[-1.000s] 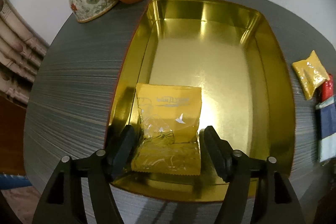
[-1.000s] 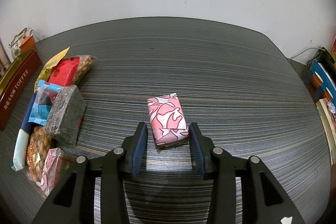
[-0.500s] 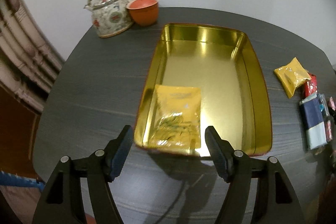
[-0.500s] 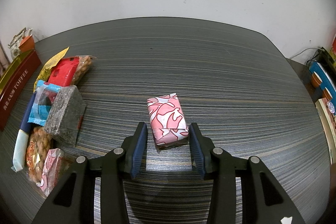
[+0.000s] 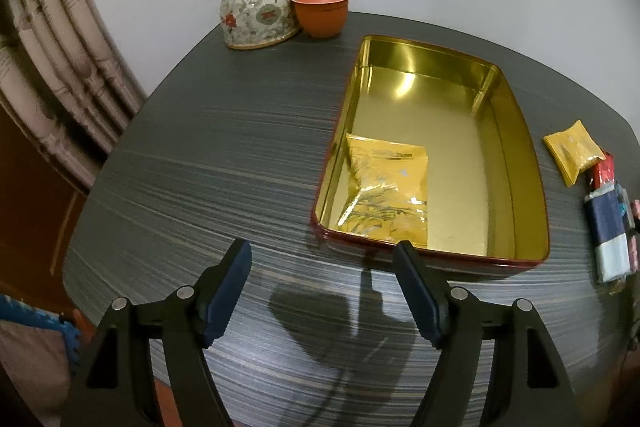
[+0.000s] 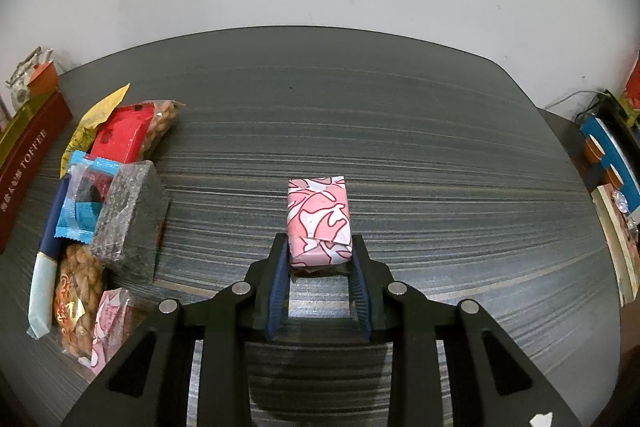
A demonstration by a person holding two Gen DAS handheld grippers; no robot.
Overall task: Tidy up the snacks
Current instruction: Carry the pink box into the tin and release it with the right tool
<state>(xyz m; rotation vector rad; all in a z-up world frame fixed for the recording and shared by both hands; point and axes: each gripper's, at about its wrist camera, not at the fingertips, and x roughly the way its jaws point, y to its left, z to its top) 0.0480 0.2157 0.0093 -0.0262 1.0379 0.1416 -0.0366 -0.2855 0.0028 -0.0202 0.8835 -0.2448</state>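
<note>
Right gripper [image 6: 320,259] is closing on the pink snack pack [image 6: 319,223] mid-table, pads pressing its sides, while the left gripper [image 5: 322,287], empty, jaws opening, hangs off the gold tin's [image 5: 520,261] near edge, yellow packet [image 5: 386,187] in its near-left corner.

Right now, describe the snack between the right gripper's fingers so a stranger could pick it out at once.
On the dark striped table, right of the snack pile, one pink-and-white patterned block lies alone. The right gripper is closing on its near end. No neighbour shares its pink swirl wrapper and boxy shape.
</note>
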